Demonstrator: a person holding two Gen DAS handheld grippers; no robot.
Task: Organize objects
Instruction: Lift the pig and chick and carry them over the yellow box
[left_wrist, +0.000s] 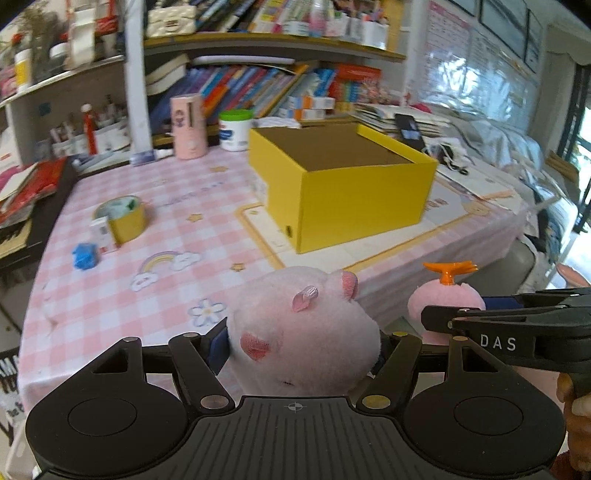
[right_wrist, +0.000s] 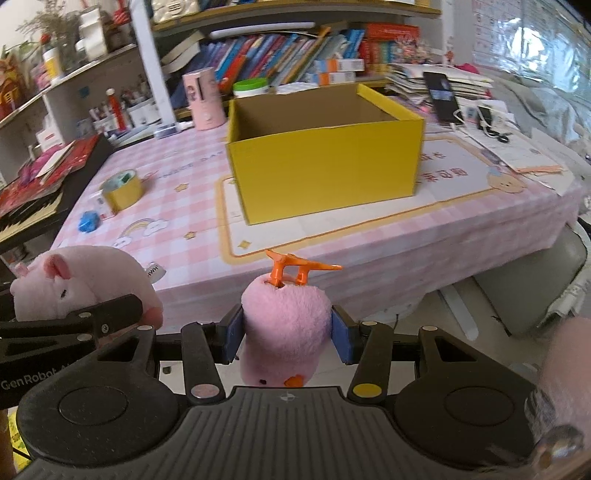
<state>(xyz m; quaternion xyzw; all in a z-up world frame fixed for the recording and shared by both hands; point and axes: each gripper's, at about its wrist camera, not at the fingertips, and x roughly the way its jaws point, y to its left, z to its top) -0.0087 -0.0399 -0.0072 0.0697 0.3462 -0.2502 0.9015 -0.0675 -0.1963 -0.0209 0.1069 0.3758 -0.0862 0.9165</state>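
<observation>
My left gripper (left_wrist: 301, 343) is shut on a pale pink plush pig (left_wrist: 303, 328), held off the table's near edge. The pig also shows at the left of the right wrist view (right_wrist: 85, 288). My right gripper (right_wrist: 286, 332) is shut on a pink plush chick (right_wrist: 284, 325) with orange plastic feet (right_wrist: 295, 267) pointing up. The chick also shows at the right of the left wrist view (left_wrist: 443, 306). An open yellow cardboard box (left_wrist: 354, 192) stands on the pink checked table (left_wrist: 155, 295), beyond both grippers; it also shows in the right wrist view (right_wrist: 325, 162). Its inside looks empty.
A yellow tape roll (left_wrist: 123, 218), a small white box (left_wrist: 100, 232) and a blue piece (left_wrist: 85, 256) lie at the table's left. A pink tube (left_wrist: 188, 127) and a white jar (left_wrist: 235, 131) stand behind the box. Bookshelves line the back; a phone (right_wrist: 441, 96) and papers lie right.
</observation>
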